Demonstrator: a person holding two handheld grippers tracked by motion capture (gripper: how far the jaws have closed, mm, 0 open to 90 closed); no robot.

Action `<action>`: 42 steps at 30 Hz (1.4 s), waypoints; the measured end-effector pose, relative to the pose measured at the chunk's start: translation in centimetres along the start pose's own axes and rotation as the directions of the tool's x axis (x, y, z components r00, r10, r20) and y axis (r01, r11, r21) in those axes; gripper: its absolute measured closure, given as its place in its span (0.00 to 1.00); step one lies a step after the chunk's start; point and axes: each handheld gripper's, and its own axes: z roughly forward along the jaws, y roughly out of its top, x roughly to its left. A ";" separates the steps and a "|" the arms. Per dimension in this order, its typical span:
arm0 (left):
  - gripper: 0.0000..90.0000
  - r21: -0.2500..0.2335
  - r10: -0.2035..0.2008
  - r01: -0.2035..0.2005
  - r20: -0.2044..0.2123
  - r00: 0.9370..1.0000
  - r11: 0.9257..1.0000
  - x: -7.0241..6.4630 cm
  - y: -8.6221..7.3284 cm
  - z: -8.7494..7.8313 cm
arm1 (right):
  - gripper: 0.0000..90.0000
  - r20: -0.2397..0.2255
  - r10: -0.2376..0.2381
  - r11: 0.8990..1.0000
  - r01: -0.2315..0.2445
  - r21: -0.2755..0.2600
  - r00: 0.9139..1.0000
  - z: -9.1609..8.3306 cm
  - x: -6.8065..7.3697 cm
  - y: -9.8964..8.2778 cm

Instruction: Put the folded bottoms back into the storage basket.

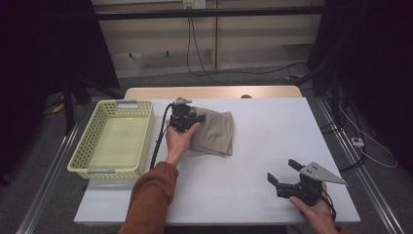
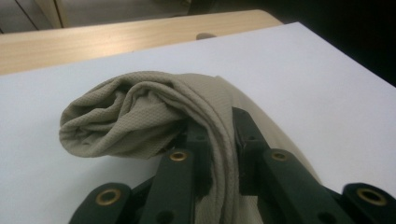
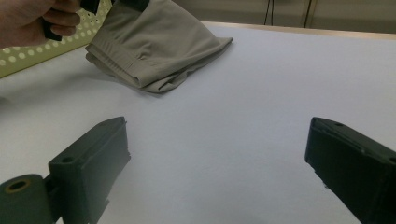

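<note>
High view: left gripper [image 1: 187, 116] sits on the left edge of a folded beige cloth [image 1: 214, 132], which lies on the white table [image 1: 272, 146] toward the far left, just right of a yellow-green basket [image 1: 113, 141]; basket looks empty. Right gripper [image 1: 285, 176] rests low at the near right corner of the table, well apart from the cloth, 2 jaws spread, nothing between them. Left gripper view: the 2 black jaws are clamped on a fold of the cloth [image 2: 140, 116], fabric bunched and rolled up just beyond the tips, with a strip running down between the jaws; rest of the cloth trails off right on the table [image 2: 327, 93]. Right gripper view: jaws wide apart over bare table [image 3: 233, 130], cloth [image 3: 154, 51] far left ahead, other hand [image 3: 32, 18] at its upper corner, basket [image 3: 28, 60] edge behind. Step in hand, as I read it: pinch is made, cloth about to be lifted. Next move likely needs a lift clear of the table, then a carry left over the basket rim, keeping the grip firm so the loose part doesn't drag or unfold.
</note>
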 end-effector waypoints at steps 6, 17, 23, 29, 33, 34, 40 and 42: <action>0.89 -0.031 0.021 -0.021 0.011 1.000 0.999 -0.9 0.5 -0.5 | 0.05 0.001 0.003 1.000 -0.003 -0.003 1.000 0.0 0.0 0.0; 0.89 -0.087 0.072 -0.070 0.017 0.997 0.994 -1.9 1.8 -2.5 | 0.05 0.002 0.003 1.000 -0.003 -0.001 1.000 0.0 0.0 0.0; 0.89 -0.110 0.108 -0.105 0.019 0.994 0.988 -2.6 2.1 -3.5 | 0.05 0.001 -0.001 1.000 0.001 0.003 1.000 0.0 0.0 0.0; 0.89 -0.125 0.127 -0.124 0.020 0.992 0.984 -3.0 2.4 -4.3 | 0.05 -0.001 -0.003 1.000 0.003 0.002 1.000 0.0 0.1 0.0; 0.89 -0.136 0.134 -0.130 0.022 0.991 0.982 -3.1 2.8 -5.1 | 0.05 -0.001 -0.003 1.000 0.003 0.002 1.000 0.0 0.1 0.0; 0.89 -0.138 0.135 -0.131 0.022 0.991 0.982 -3.1 2.8 -5.3 | 0.05 -0.001 -0.003 1.000 0.003 0.002 1.000 0.0 0.0 0.0; 0.89 -0.159 0.144 -0.139 0.020 0.989 0.977 -3.1 3.0 -6.5 | 0.05 -0.001 -0.003 1.000 0.003 0.002 1.000 0.0 0.1 0.0; 0.89 -0.168 0.150 -0.146 0.015 0.989 0.975 -3.2 3.1 -7.0 | 0.05 0.000 -0.002 1.000 0.002 0.002 1.000 0.0 0.1 0.0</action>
